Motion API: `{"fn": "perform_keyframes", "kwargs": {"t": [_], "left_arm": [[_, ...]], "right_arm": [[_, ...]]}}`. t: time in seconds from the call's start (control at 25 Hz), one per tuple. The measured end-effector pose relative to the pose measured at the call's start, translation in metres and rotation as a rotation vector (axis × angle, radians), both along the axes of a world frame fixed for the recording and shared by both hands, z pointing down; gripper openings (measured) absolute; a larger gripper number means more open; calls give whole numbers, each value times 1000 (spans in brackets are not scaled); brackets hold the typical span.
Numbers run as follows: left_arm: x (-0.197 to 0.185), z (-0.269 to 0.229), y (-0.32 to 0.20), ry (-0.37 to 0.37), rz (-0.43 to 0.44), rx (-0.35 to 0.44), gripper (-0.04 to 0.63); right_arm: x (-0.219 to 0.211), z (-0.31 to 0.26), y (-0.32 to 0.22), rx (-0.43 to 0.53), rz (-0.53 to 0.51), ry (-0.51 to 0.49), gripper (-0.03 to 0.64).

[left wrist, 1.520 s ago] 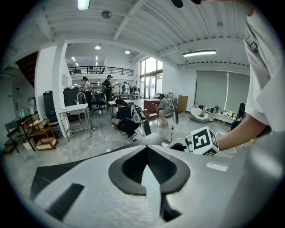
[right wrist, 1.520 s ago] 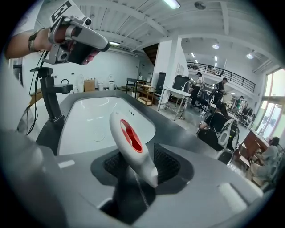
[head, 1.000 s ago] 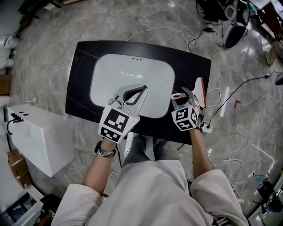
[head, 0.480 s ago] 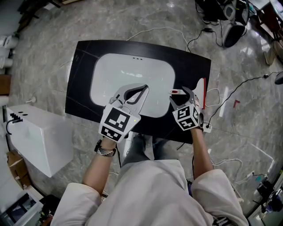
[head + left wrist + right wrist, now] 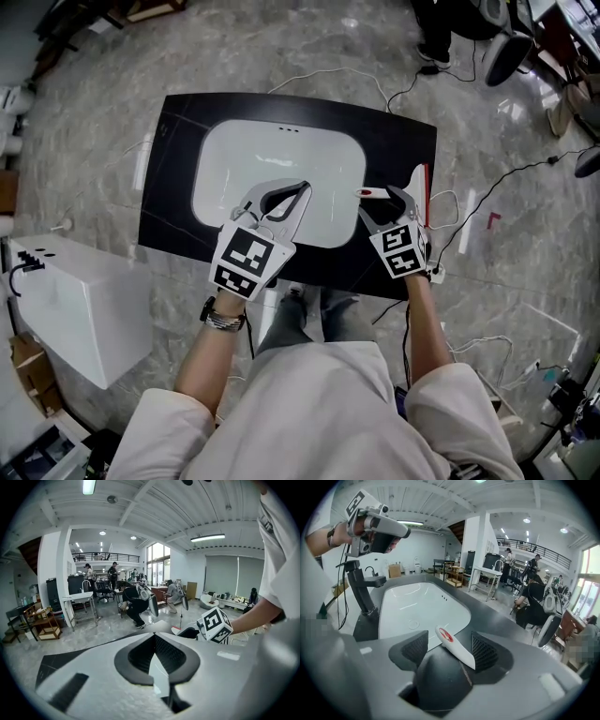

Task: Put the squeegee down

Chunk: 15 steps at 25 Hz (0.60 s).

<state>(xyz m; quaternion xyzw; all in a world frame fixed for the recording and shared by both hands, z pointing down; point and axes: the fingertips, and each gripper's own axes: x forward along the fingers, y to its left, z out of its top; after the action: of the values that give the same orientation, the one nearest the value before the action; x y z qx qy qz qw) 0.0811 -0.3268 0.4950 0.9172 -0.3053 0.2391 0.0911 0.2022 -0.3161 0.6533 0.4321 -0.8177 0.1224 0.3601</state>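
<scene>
Below you, a black tabletop point(image 5: 394, 141) with a white sink basin point(image 5: 281, 159) set into it stands on a grey marbled floor point(image 5: 94, 112). Cables point(image 5: 511, 178) trail off at the right and a white box point(image 5: 84, 300) sits at the left. Your gripper views show an open hall with people at the back. The squeegee point(image 5: 421, 190) lies at the tabletop's right end. Its white handle with a red mark runs between the jaws of your right gripper point(image 5: 382, 199), which have just been opening and stand wide, pads clear of it. Your left gripper point(image 5: 302, 192) hovers over the basin, jaws closed tip to tip on nothing. A dark rounded shape hides the handle's near end, and the black faucet point(image 5: 361, 592) is hard to pick out from above.
</scene>
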Motion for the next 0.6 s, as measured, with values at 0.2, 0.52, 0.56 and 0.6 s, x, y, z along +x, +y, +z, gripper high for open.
{"fn": "perform_keyframes", "kwargs": {"t": [0.2,0.52,0.56,0.6], "left_arm": [[-6,-12,8,7,12,28,6],[-12,-38,28,31,45,77,6],[-12,-41,31,34,52,84,6],[-12,-44,34,37,59,91,6]], "right_arm": [[-3,-28,5,29,46,-61,295],[-6,-86,20,90,107,-159,267],[-6,-94,23,103,117,-166,264],[-5,-103,25,118,127,-169,258]]}}
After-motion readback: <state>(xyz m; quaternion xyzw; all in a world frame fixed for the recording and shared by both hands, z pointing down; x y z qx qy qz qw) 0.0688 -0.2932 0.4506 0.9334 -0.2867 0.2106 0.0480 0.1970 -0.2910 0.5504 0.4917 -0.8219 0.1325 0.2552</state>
